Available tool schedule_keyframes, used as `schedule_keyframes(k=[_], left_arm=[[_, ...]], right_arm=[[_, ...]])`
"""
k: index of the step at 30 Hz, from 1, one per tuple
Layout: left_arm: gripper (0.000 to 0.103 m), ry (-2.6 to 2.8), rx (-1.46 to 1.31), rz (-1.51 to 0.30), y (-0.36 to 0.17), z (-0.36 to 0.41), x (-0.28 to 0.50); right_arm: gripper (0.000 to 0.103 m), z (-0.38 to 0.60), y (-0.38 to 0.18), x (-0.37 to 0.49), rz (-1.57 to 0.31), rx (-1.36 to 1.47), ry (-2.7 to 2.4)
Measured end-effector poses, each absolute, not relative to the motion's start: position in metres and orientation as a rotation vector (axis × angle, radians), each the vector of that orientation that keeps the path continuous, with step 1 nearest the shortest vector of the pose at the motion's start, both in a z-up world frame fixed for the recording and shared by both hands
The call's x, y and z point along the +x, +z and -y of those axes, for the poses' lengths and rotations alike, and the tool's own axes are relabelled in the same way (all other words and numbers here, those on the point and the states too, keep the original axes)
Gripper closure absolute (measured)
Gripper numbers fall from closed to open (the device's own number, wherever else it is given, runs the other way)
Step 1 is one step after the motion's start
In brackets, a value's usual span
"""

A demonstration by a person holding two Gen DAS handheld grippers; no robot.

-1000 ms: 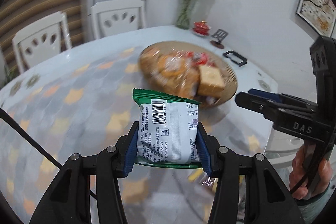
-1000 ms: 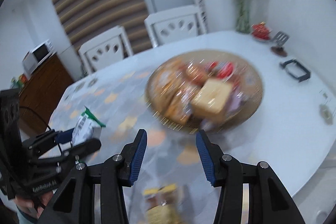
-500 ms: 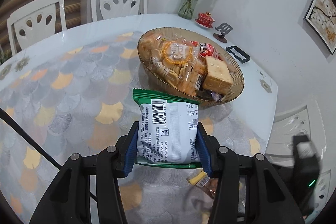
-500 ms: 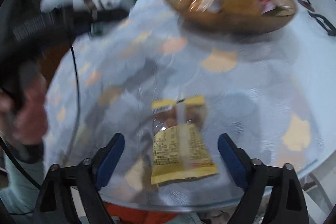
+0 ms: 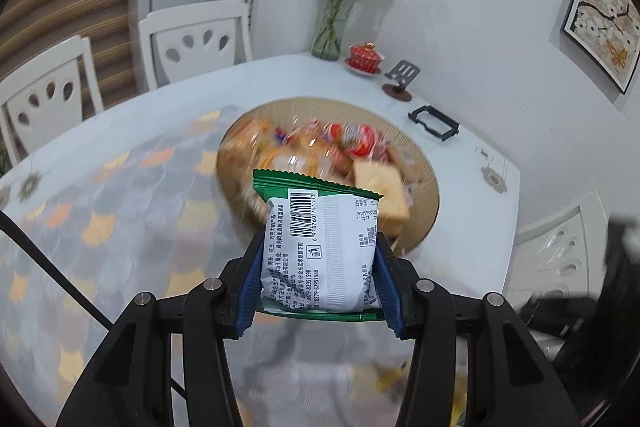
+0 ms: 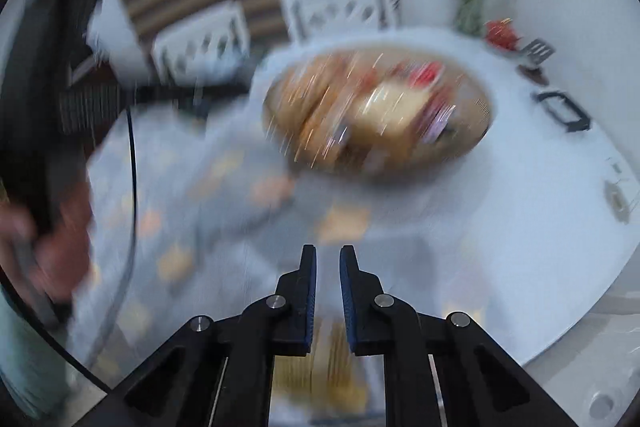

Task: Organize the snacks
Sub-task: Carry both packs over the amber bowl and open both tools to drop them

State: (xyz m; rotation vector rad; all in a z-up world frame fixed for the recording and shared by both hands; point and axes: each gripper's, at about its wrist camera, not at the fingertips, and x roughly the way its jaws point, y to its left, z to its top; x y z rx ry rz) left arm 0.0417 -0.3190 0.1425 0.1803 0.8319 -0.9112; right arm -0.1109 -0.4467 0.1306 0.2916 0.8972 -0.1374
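Glass vase of dried flowers (image 5: 334,27) at table's far edge; red lidded teacup on saucer (image 5: 365,58) beside it; black phone stand (image 5: 401,79) nearby; two white chairs (image 5: 198,41) behind; framed floral picture (image 5: 600,19) on wall.

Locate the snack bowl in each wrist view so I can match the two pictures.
Left wrist: the snack bowl sits at centre, partly behind the green-edged packet held in the left gripper.
Right wrist: bowl blurred, upper centre.
Shared landmark: the red lidded cup beyond it.
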Motion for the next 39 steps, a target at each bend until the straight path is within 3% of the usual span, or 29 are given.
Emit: schedule_keyframes(k=[5,7,9,11,12,15,18,20,22,25,34,39], left_arm=[[0.055,-0.942,0.158,-0.847,0.14,0.333,0.056],[0.055,-0.943,0.177,-0.845,0.135,0.331,0.055],[0.055,-0.935,0.207,-0.844,0.13,0.328,0.053],[0.055,-0.935,0.213,-0.846,0.127,0.328,0.052],[0.055,-0.937,0.206,-0.853,0.126,0.328,0.052],[0.055,-0.943,0.192,-0.886,0.123,0.33,0.051],[0.055,-0.942,0.209,-0.876,0.125,0.328,0.044],[0.055,-0.936,0.215,-0.869,0.128,0.325,0.041],[0.055,-0.934,0.215,-0.864,0.13,0.323,0.041],[0.055,-0.926,0.219,-0.855,0.134,0.324,0.044],[0.055,-0.931,0.23,-0.842,0.141,0.353,0.07],[0.055,-0.951,0.216,-0.861,0.136,0.374,0.098]], right_arm=[[0.09,0.494,0.135,-0.077,-0.871,0.407,-0.065],[0.09,0.498,0.116,-0.081,-0.947,0.45,-0.045],[0.079,0.489,0.103,-0.105,-0.999,0.459,-0.028],[0.021,0.47,0.095,-0.124,-1.047,0.418,-0.009],[0.014,0.458,0.091,-0.133,-1.057,0.396,-0.003],[0.019,0.424,0.071,-0.138,-1.146,0.307,0.011],[0.032,0.409,0.048,-0.136,-1.217,0.288,0.019],[0.052,0.395,0.042,-0.138,-1.221,0.162,-0.053],[0.057,0.383,0.046,-0.14,-1.204,0.078,-0.076],[0.059,0.39,0.059,-0.139,-1.159,0.151,-0.047],[0.059,0.449,0.171,-0.108,-0.847,0.209,-0.173],[0.059,0.5,0.187,-0.053,-0.765,0.365,-0.233]])
